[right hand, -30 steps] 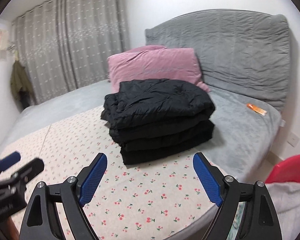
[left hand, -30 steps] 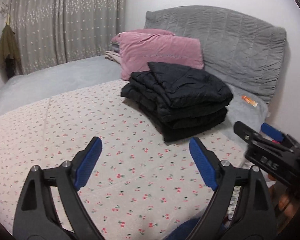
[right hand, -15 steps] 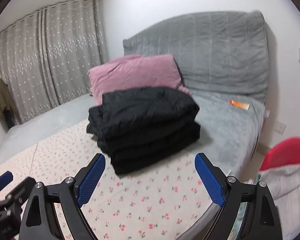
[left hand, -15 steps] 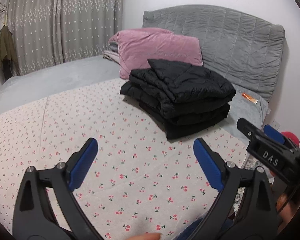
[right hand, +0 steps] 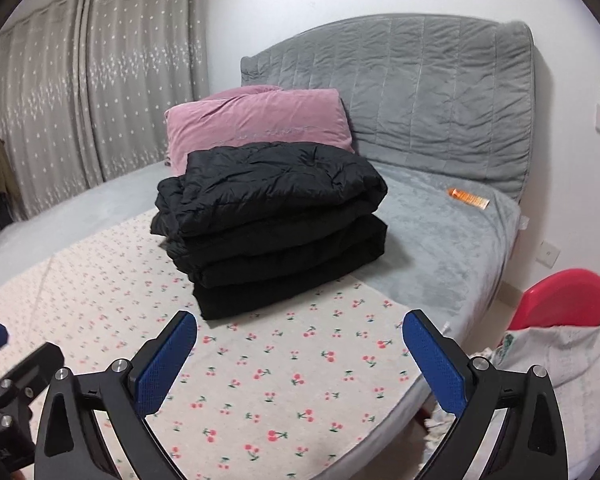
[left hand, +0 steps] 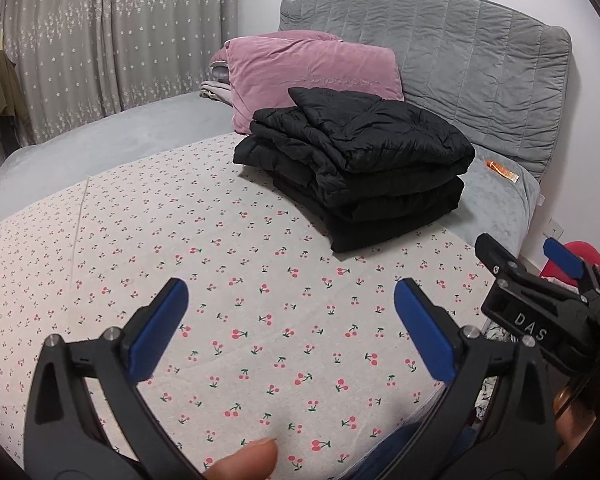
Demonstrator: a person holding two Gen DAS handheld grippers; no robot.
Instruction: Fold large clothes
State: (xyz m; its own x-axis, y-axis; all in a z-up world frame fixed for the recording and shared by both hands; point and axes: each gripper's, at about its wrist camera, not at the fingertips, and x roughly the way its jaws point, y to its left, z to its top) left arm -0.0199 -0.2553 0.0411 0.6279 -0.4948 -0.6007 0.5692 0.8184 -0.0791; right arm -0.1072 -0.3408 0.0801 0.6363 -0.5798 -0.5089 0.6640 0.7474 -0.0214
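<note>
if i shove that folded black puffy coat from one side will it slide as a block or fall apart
The folded black coat looks soft and quilted, so it would likely squash rather than slide stiffly. Its layers sit loosely stacked, the top one offset, so a side push probably shifts the top folds first. It is probably light for its bulk, since the cherry-print sheet barely dents under it.

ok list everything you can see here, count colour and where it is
folded coat: 1, black, stacked on the bed, straddling cherry sheet and grey blanket
pillow: pink, behind the coat; count unclear
cherry sheet: 1, cream with red cherries, near part of bed
blanket: 1, grey, covering the bed
headboard: 1, grey quilted, against wall
tube: 1, orange, on blanket near headboard
curtain: grey, dotted, far wall
hanging garment: 1, olive, beside curtain
red thing: 1, beside bed
left gripper: black, blue pads, opening, nothing between
right gripper: same, opening, nothing between
fingertip: 1, bottom edge
</note>
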